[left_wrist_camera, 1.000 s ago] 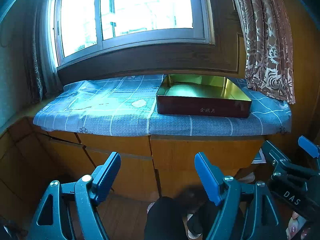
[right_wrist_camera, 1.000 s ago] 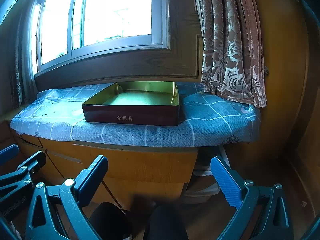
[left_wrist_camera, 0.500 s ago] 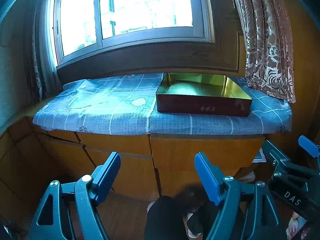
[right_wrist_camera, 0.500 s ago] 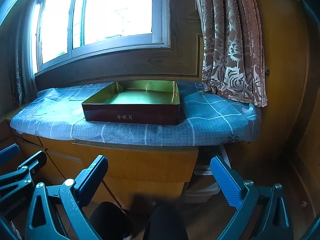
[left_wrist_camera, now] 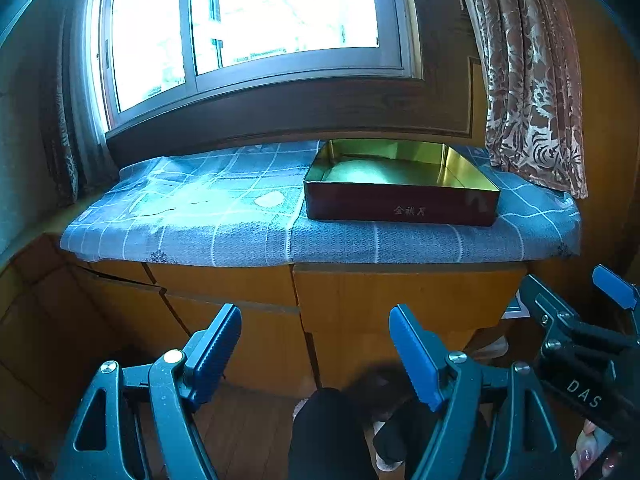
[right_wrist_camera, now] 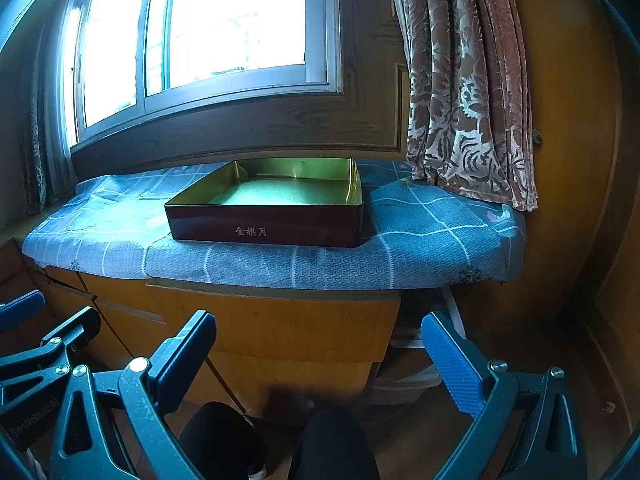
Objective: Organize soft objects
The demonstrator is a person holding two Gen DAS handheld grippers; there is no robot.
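Note:
A dark red tin box [left_wrist_camera: 400,210] with a gold inside stands empty on the blue checked cloth [left_wrist_camera: 224,220] of the window bench; it also shows in the right wrist view [right_wrist_camera: 268,228]. No soft objects are in view. My left gripper [left_wrist_camera: 316,344] is open and empty, low in front of the bench cabinets. My right gripper [right_wrist_camera: 320,352] is open and empty, also low and short of the bench. The right gripper shows at the right edge of the left wrist view [left_wrist_camera: 576,320].
Wooden cabinet fronts [left_wrist_camera: 384,300] run under the bench. A patterned curtain [right_wrist_camera: 468,92] hangs at the right of the window [left_wrist_camera: 256,20]. A wooden wall panel [right_wrist_camera: 576,160] stands right. My dark-clothed knees [right_wrist_camera: 332,444] are below the grippers.
Both views have risen very slightly, so the bench and box sit a little lower in frame. Both grippers stay open and empty.

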